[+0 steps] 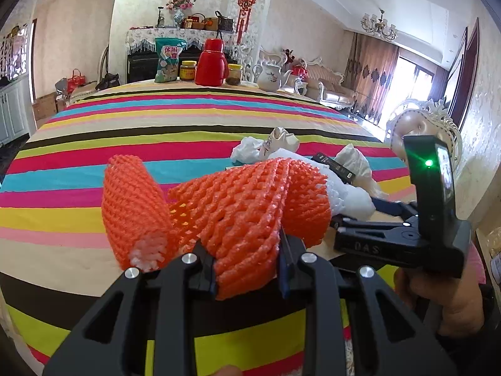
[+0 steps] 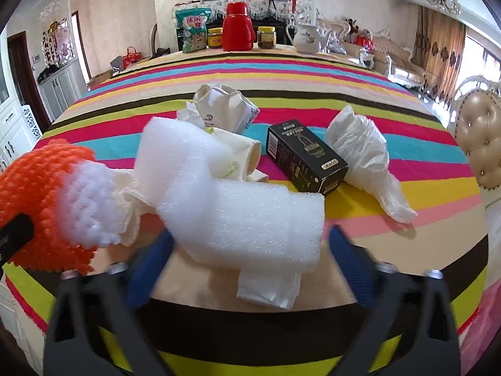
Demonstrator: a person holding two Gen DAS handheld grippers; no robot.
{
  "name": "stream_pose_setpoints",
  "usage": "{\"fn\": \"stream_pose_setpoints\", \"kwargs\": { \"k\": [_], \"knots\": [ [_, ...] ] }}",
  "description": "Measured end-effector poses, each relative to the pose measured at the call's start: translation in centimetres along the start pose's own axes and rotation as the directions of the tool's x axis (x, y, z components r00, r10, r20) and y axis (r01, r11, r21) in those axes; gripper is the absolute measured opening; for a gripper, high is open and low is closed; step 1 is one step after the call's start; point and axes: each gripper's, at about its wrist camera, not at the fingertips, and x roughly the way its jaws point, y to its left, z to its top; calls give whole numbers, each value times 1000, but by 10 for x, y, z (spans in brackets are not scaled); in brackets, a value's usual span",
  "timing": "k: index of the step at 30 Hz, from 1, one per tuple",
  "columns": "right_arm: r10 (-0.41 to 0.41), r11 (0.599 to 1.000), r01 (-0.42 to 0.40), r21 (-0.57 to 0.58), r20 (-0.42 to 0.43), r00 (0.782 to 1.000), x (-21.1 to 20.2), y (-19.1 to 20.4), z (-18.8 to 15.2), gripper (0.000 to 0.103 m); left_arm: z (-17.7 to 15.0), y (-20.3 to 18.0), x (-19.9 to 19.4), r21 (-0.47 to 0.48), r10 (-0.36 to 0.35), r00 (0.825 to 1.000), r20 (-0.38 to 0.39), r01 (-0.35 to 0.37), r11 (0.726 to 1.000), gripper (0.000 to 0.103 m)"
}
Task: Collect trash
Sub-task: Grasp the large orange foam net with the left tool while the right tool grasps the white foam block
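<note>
The left tongs [image 1: 247,269] pinch the orange foam net [image 1: 219,206]. The right tongs [image 2: 250,257], spread, straddle the white foam sheet [image 2: 238,219] on the tabletop [image 2: 407,241]; next they likely must squeeze it.

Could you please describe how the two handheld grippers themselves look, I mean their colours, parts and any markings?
Both are black plastic tools with slotted linkage arms joined by round silver bolts. The left gripper and right gripper have blue textured finger pads. Seen from the left wrist camera, the right one's body carries raised letters "DAS" and an upright black module with a green light. A dark sleeve shows near it.
</note>
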Motion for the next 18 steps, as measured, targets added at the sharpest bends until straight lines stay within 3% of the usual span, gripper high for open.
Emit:
{"fn": "stream_pose_setpoints", "kwargs": {
  "k": [18],
  "knots": [
    [-8, 999, -2, 54, 177, 984, -66, -31, -22, 81, -21, -15, 2, -16, 2, 1000, 27, -1, 1000, 27]
  ]
}}
